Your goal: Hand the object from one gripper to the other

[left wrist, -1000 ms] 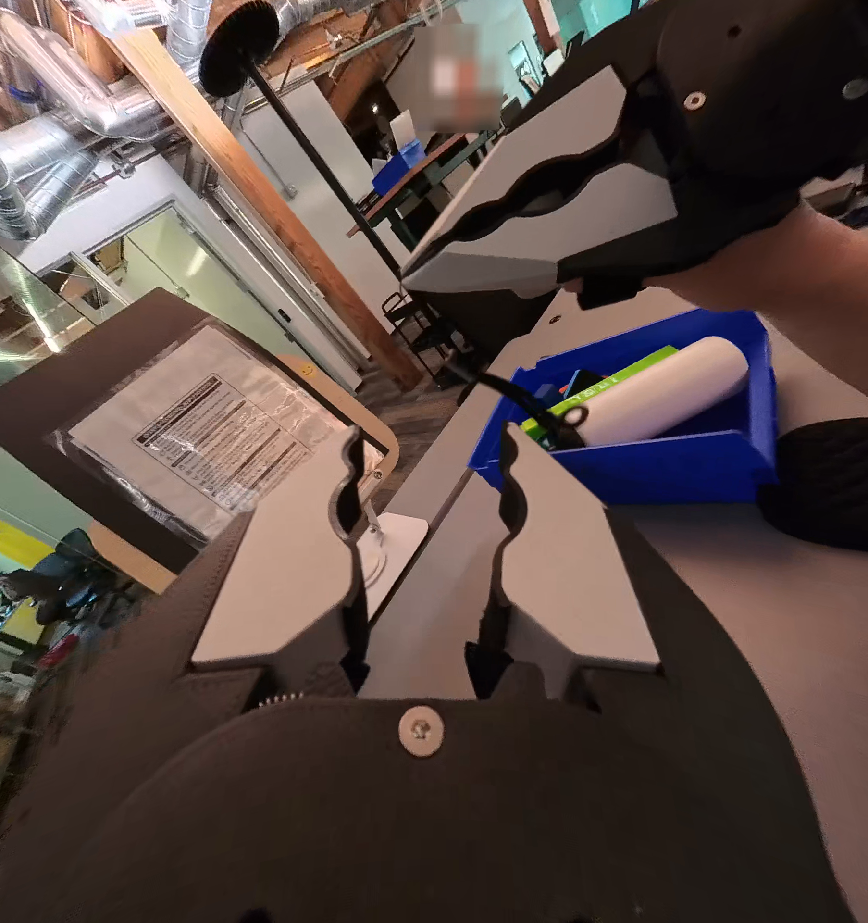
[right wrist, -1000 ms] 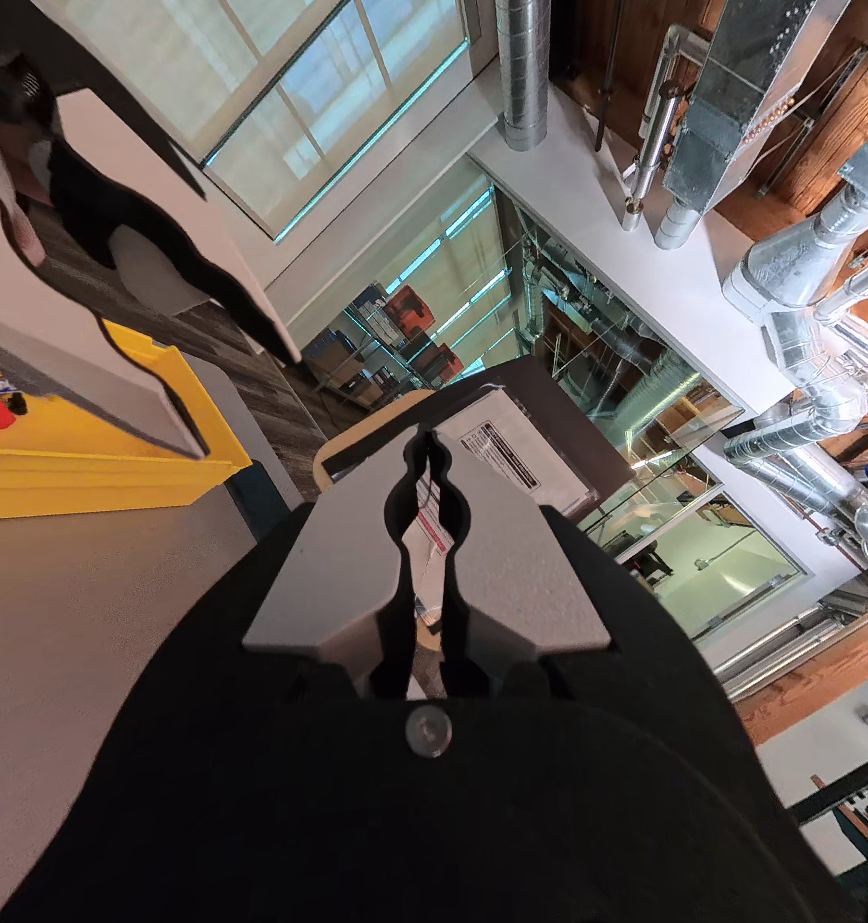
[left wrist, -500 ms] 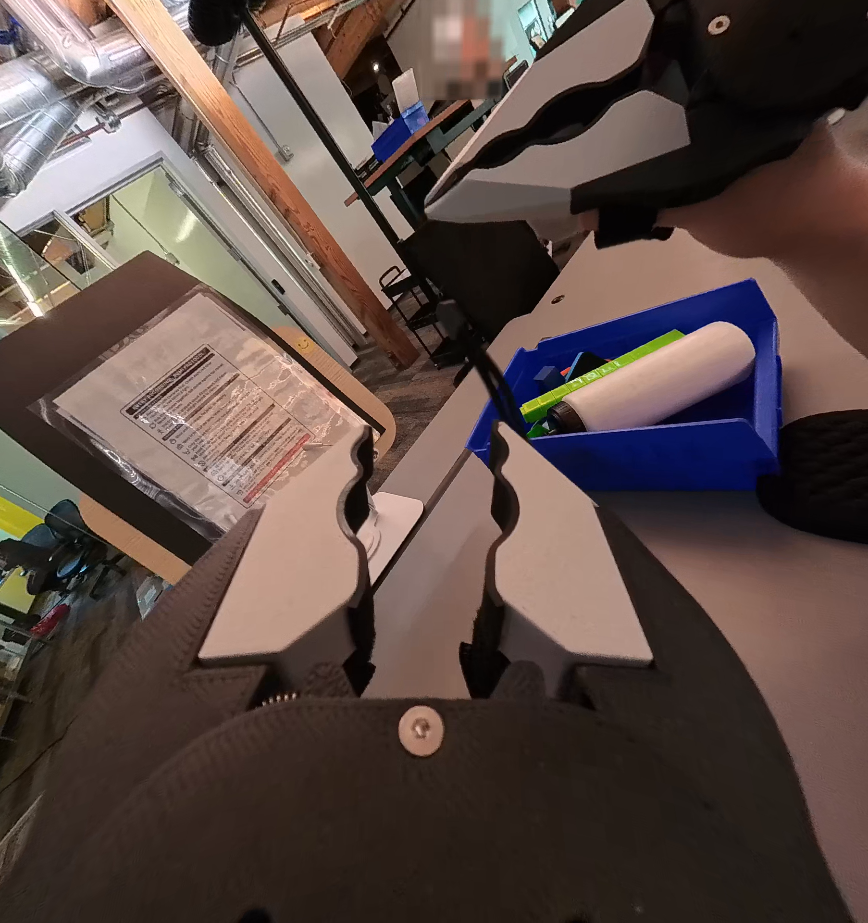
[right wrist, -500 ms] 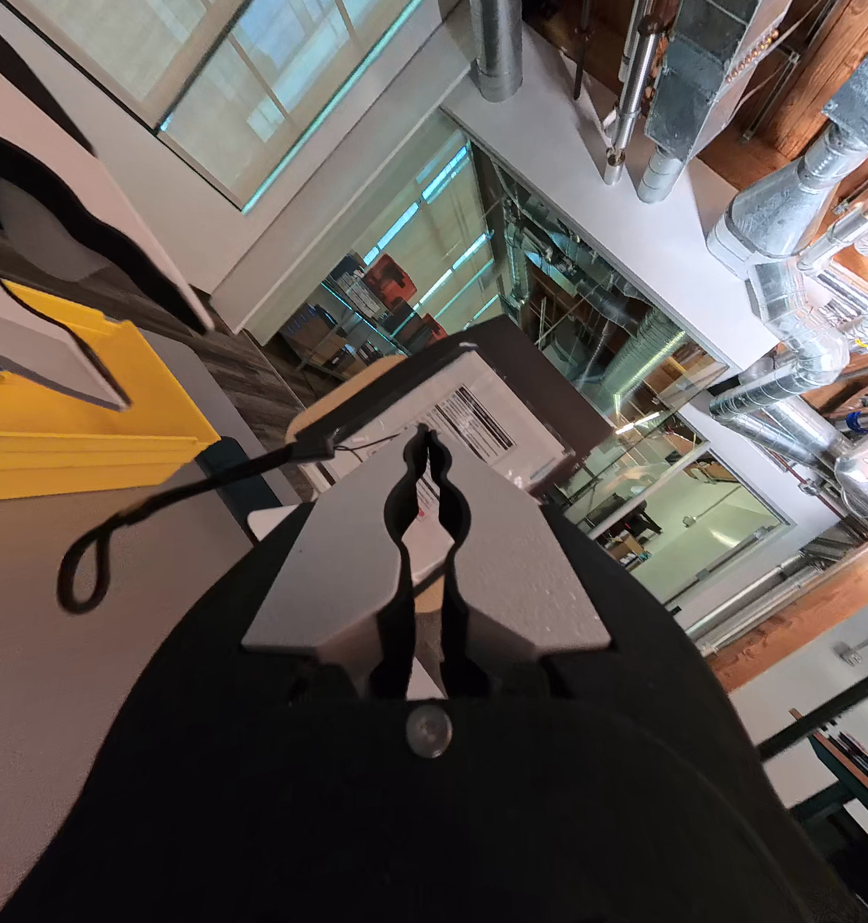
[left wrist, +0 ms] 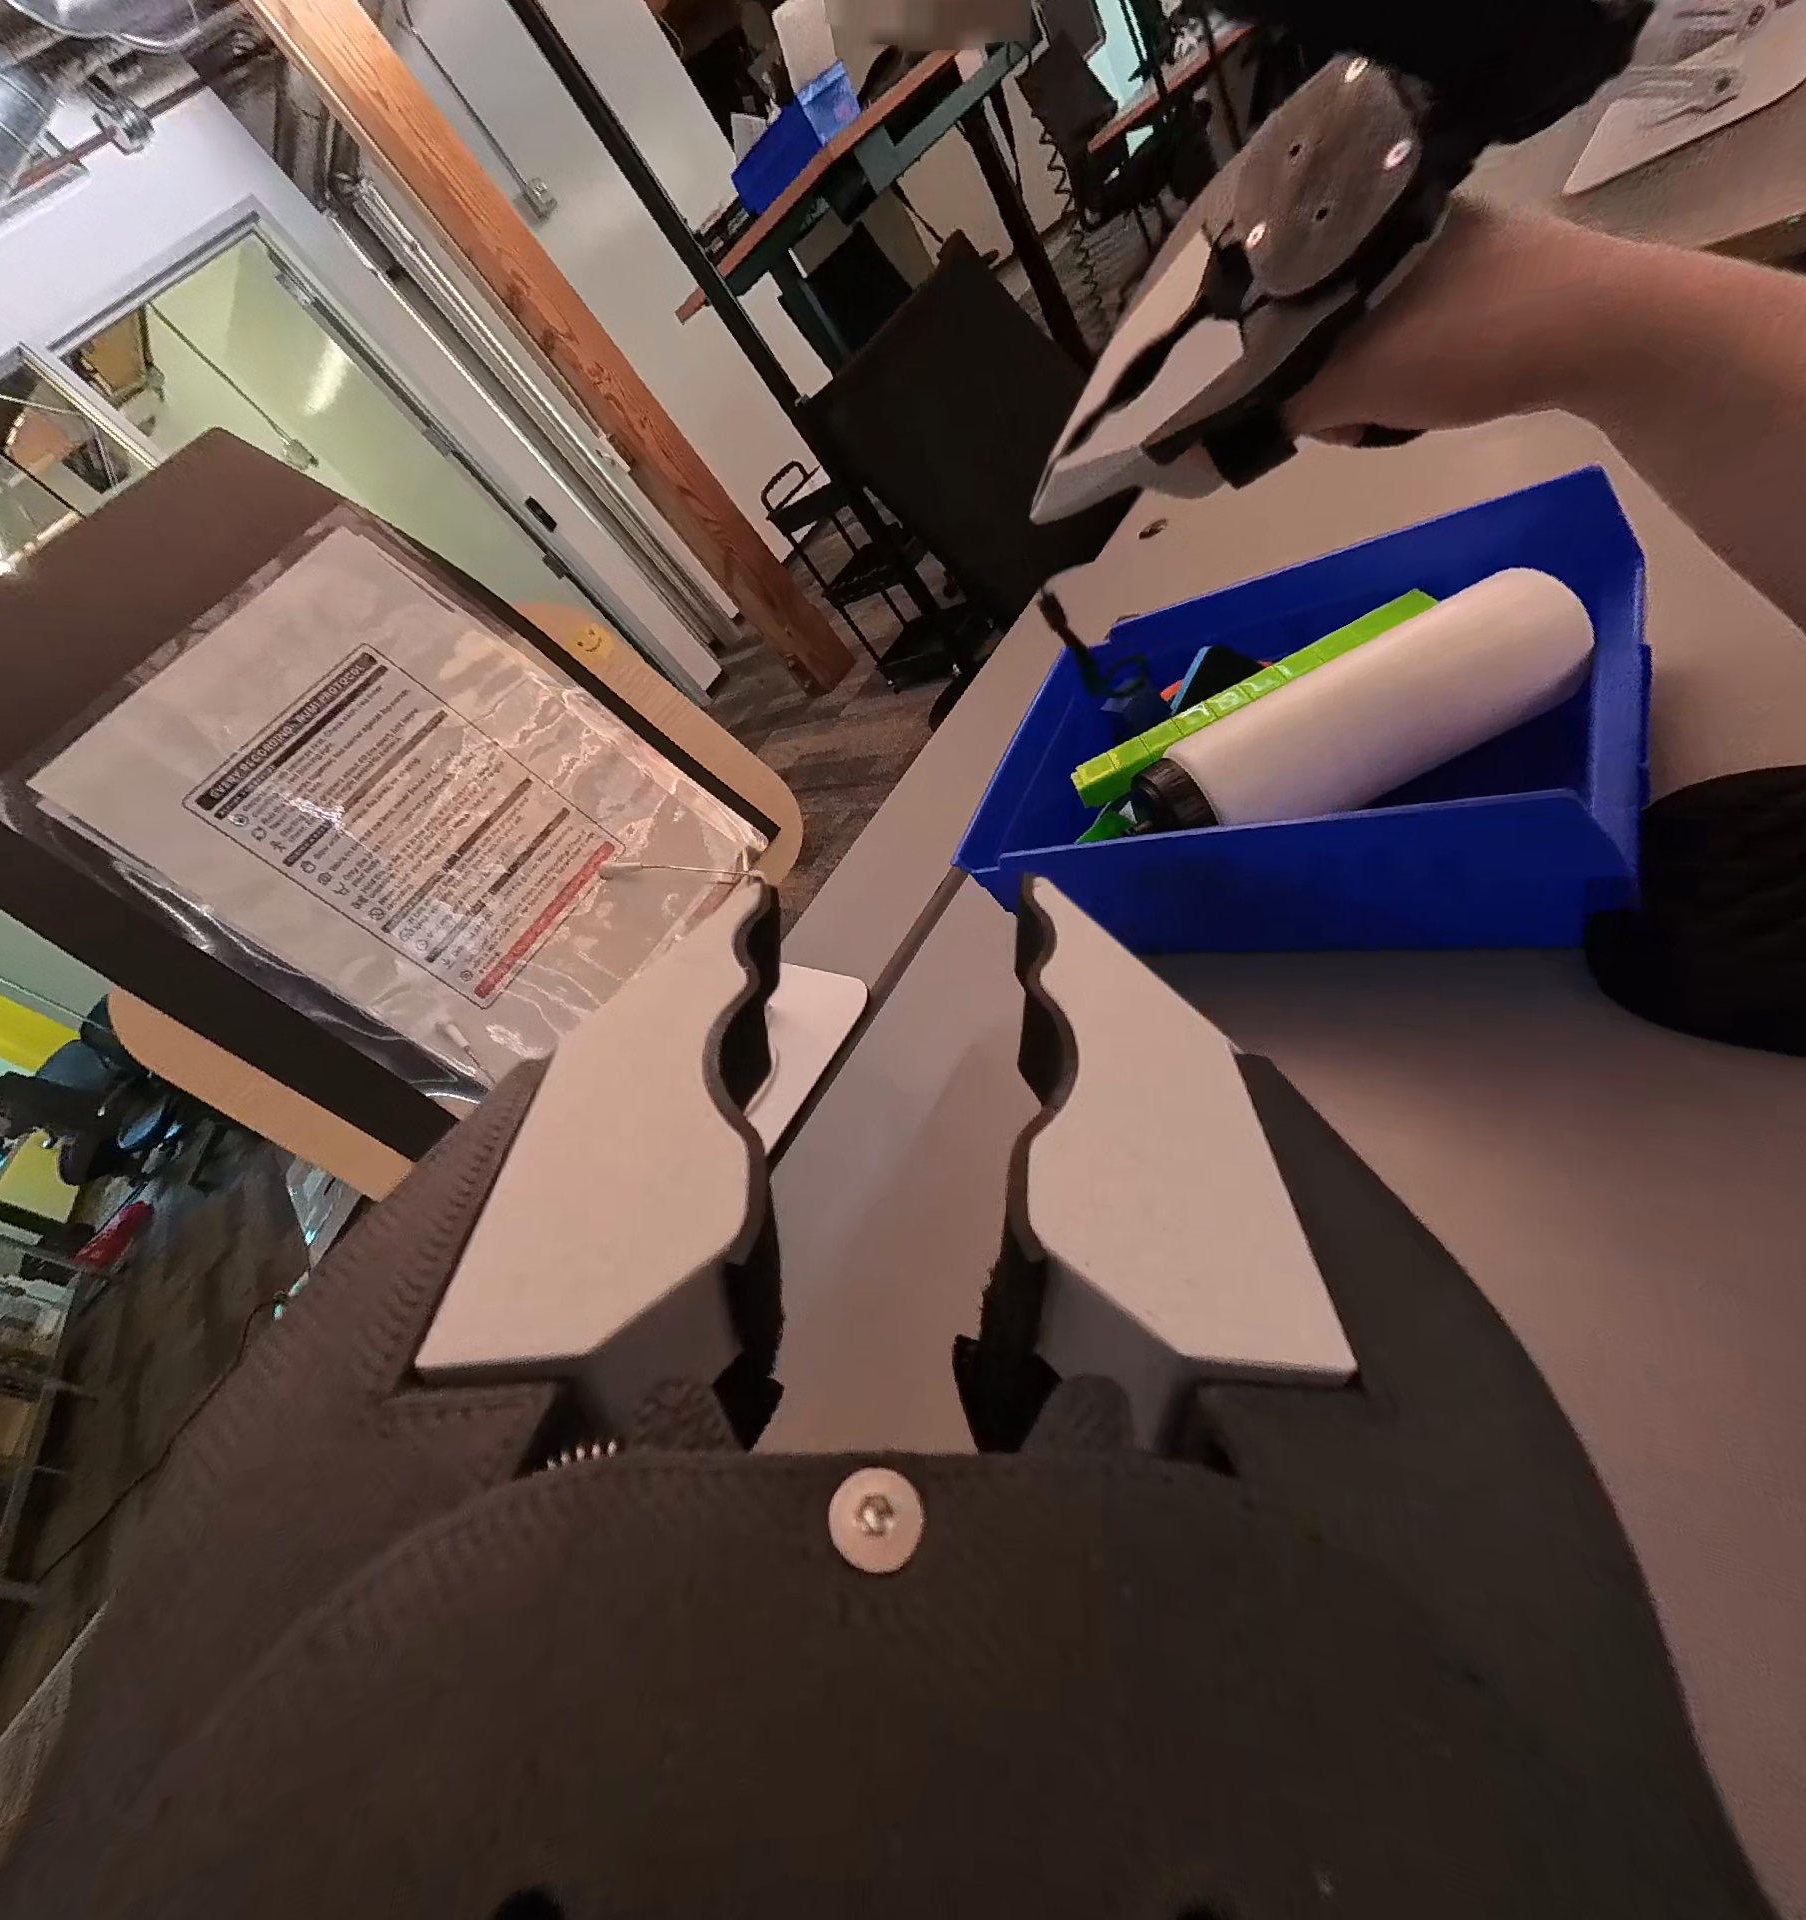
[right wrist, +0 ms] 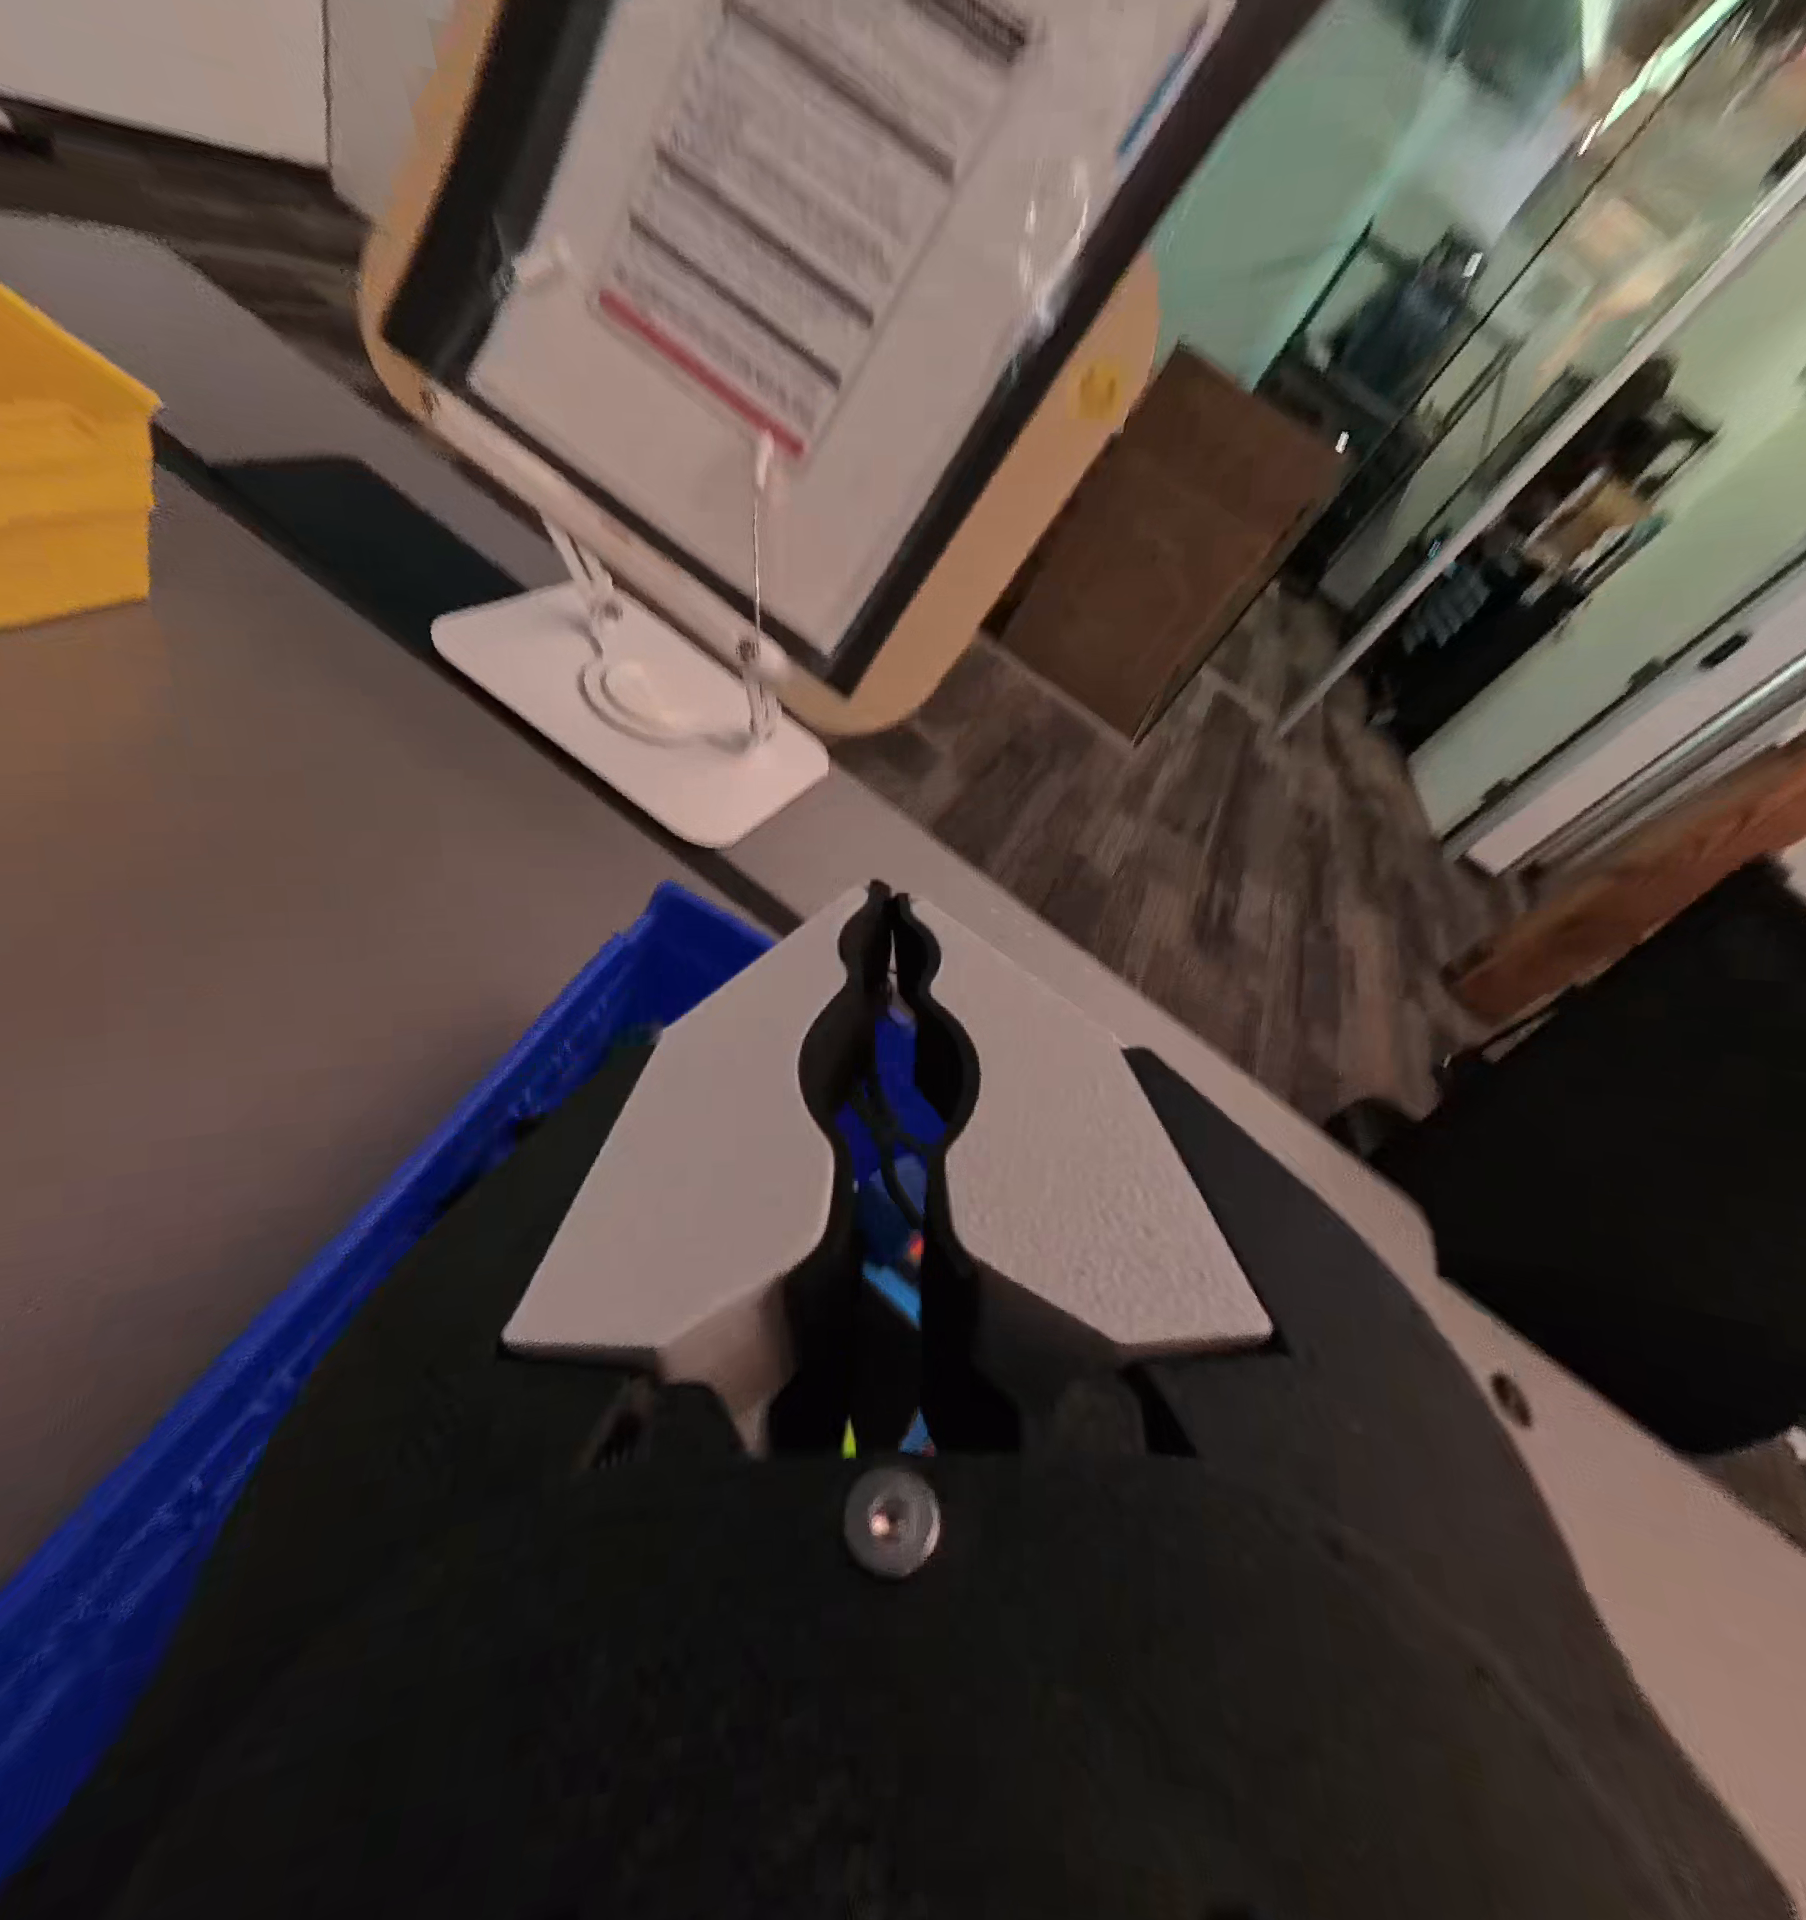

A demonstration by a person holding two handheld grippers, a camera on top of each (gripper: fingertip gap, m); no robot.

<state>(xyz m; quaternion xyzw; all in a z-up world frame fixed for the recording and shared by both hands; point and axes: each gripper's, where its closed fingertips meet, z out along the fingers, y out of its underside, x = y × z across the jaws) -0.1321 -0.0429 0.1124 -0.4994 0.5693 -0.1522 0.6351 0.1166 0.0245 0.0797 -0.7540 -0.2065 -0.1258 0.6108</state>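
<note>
A thin black cord (left wrist: 1072, 646) hangs from my right gripper (left wrist: 1063, 501) down into the blue bin (left wrist: 1294, 878). In the right wrist view my right gripper (right wrist: 883, 896) is shut, and the cord (right wrist: 883, 1132) shows in the gap behind its closed tips, over the bin (right wrist: 255, 1382). My left gripper (left wrist: 899, 902) is open and empty. It is low over the grey table (left wrist: 1501, 1195), in front of the bin's left corner and well short of the right gripper.
The bin holds a white bottle (left wrist: 1377, 717), a green strip (left wrist: 1252, 681) and small coloured items. A black textured object (left wrist: 1751, 904) lies right of the bin. A framed sheet on a white stand (left wrist: 359, 769) stands at the table edge. A yellow bin (right wrist: 26, 499) sits at the far left. The grippers' ends are close to 25 cm from one another. The black textured object (left wrist: 1751, 904) is about 30 cm from both grippers' fingertips.
My right gripper has moved away from the left one with the cord, tipped downward and now hangs over the blue bin. My left gripper has stayed open and nearly in place.
</note>
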